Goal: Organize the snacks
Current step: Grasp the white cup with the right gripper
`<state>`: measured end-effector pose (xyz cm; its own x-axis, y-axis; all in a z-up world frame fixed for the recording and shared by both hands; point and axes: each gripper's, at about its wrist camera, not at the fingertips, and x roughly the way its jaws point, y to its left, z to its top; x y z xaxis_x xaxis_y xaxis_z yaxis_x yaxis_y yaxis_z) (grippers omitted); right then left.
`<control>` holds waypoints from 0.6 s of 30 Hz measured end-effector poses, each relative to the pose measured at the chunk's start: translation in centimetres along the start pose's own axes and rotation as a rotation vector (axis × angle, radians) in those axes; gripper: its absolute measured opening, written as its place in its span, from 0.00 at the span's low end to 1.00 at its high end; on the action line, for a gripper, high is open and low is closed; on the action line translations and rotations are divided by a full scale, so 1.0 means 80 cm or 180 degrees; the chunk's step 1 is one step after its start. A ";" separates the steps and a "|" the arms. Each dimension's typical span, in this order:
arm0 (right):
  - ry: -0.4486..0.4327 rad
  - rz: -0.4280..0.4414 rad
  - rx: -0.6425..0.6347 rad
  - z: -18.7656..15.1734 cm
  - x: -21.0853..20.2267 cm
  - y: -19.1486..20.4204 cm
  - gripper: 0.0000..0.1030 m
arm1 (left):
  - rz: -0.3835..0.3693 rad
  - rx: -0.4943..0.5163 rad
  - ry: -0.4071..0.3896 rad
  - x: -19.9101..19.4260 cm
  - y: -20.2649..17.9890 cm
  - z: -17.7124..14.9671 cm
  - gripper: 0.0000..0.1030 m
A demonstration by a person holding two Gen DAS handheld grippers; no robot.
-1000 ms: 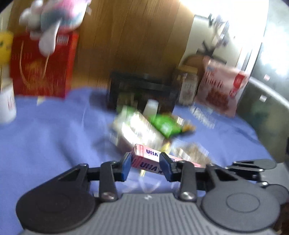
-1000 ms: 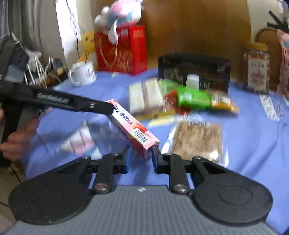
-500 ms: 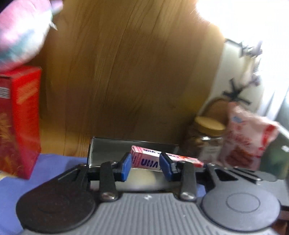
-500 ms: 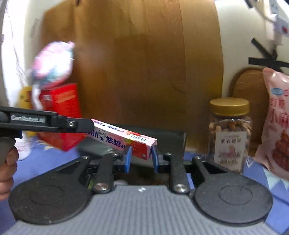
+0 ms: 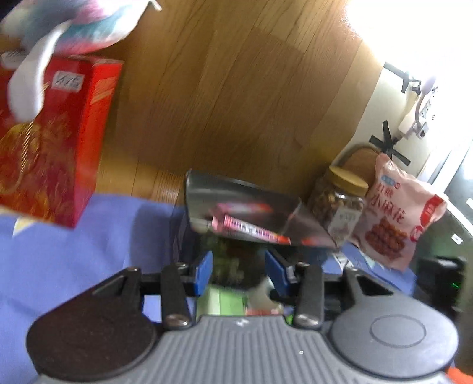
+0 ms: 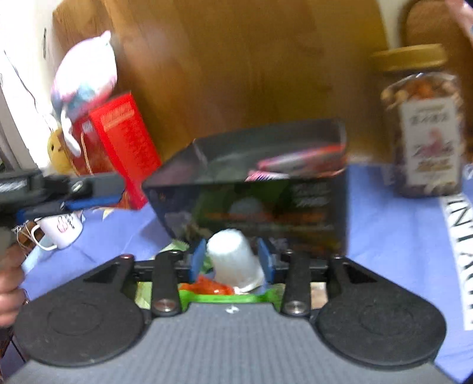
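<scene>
The long pink candy box [image 5: 251, 229] lies inside the open black box [image 5: 207, 192], slanted against its right side; it also shows in the right wrist view [image 6: 295, 165] inside the black box [image 6: 310, 206]. My left gripper [image 5: 239, 273] is open and empty just in front of the black box. My right gripper [image 6: 232, 261] is open, with a small white cup [image 6: 233, 260] between its fingers and green and orange snack packets [image 6: 212, 292] below. The left gripper's fingers [image 6: 88, 192] show at the left of the right wrist view.
A red gift box [image 5: 50, 141] with a plush toy [image 5: 74, 23] stands at the left. A jar of nuts [image 6: 422, 130] and a pink snack bag [image 5: 405, 212] stand right of the black box. A white mug [image 6: 59, 233] sits on the blue cloth [image 5: 74, 251].
Both grippers held the pink candy box over the black box; now both have opened and the candy box lies inside it. Both grippers have drawn back and lower.
</scene>
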<state>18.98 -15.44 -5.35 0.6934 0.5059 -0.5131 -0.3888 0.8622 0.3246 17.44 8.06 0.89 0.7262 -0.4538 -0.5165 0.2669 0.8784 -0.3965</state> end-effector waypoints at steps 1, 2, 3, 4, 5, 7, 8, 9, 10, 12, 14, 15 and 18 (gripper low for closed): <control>-0.0014 -0.0074 -0.0042 0.001 0.006 0.005 0.44 | 0.0024 -0.0002 -0.0004 -0.005 -0.001 -0.006 0.39; -0.0035 -0.0176 -0.0094 0.002 0.011 0.007 0.39 | 0.0041 -0.0015 -0.0006 -0.010 0.000 -0.011 0.39; -0.0045 -0.0160 -0.0065 0.002 0.013 0.006 0.34 | 0.0041 -0.0042 -0.0005 -0.017 0.001 -0.017 0.39; -0.0067 -0.0166 0.0011 0.002 0.010 0.005 0.33 | 0.0022 -0.0069 -0.0003 -0.023 0.002 -0.022 0.39; -0.0108 -0.0159 0.0110 0.003 0.002 0.004 0.33 | -0.0001 -0.0096 -0.0006 -0.030 0.002 -0.026 0.39; -0.0288 -0.0007 0.0231 0.001 -0.026 0.004 0.32 | -0.0027 -0.0130 -0.0046 -0.047 0.003 -0.035 0.39; -0.0386 0.0087 0.0287 -0.001 -0.044 0.005 0.32 | -0.0039 -0.0138 -0.0068 -0.056 0.004 -0.040 0.39; -0.0514 0.0192 0.0345 -0.005 -0.067 0.006 0.32 | -0.0056 -0.0151 -0.0085 -0.065 0.004 -0.045 0.39; -0.0608 0.0299 0.0386 -0.008 -0.088 0.007 0.32 | -0.0084 -0.0169 -0.0095 -0.074 0.004 -0.051 0.39; -0.0697 0.0562 0.0528 -0.025 -0.126 0.006 0.33 | -0.0153 -0.0177 -0.0080 -0.087 0.002 -0.064 0.39; -0.0585 0.0815 0.0741 -0.049 -0.148 0.006 0.33 | -0.0183 -0.0151 -0.0013 -0.095 -0.003 -0.081 0.39; -0.0462 0.0958 0.0829 -0.066 -0.153 0.007 0.33 | -0.0198 -0.0149 0.0030 -0.098 -0.005 -0.090 0.39; -0.0160 0.1210 0.0941 -0.113 -0.157 0.021 0.34 | -0.0250 -0.0170 0.0159 -0.103 -0.006 -0.116 0.39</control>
<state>4.13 -20.09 -5.55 0.5670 0.7755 -0.2776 -0.4363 0.5686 0.6973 5.41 9.99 -1.69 0.6714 -0.5291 -0.5189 0.2867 0.8312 -0.4764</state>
